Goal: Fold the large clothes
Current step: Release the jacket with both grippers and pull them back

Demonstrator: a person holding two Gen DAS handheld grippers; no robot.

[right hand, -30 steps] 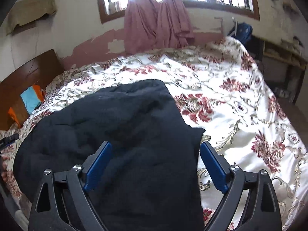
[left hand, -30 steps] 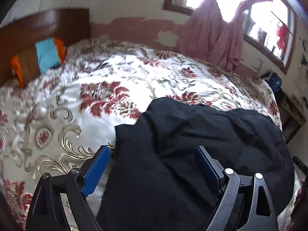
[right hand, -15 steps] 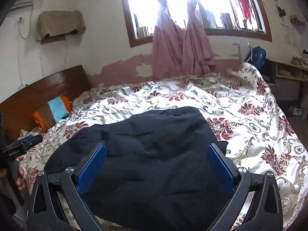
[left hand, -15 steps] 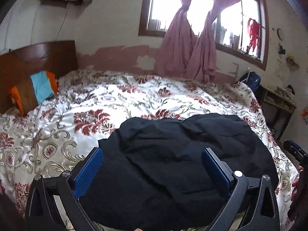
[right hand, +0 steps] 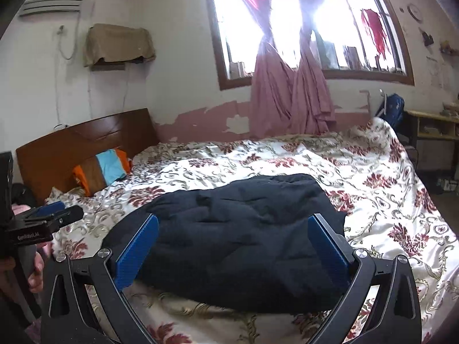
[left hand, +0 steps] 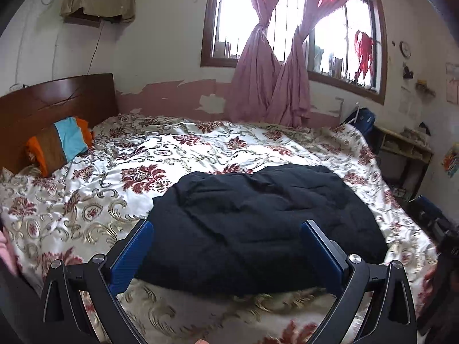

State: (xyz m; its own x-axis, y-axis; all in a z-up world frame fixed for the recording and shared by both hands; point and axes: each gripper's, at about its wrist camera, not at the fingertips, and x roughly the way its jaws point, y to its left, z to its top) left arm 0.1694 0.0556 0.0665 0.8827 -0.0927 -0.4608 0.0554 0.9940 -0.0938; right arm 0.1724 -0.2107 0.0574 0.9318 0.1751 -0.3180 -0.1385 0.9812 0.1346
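Black garment [left hand: 258, 223], folded into a wide, puffy mound, lies on the floral bedspread [left hand: 143, 154] near the bed's front edge. Both grippers hover short of it with fingers spread wide, nothing between them: the left gripper [left hand: 226, 246] and the right gripper [right hand: 233, 240] each frame the mound from the near side without touching it.

Only the right wrist view shows the left gripper from outside [right hand: 43, 223], held by a hand [right hand: 36, 269] at the frame's left edge, and an air conditioner [right hand: 50, 5] high on the wall. Only the left wrist view shows the garment's right end rounding off close to the bed's right edge.

Beyond the garment the bedspread lies open up to a striped pillow [left hand: 60, 143] against the wooden headboard [left hand: 54, 103]. A strip of bedspread shows between the garment's near edge and the fingers.
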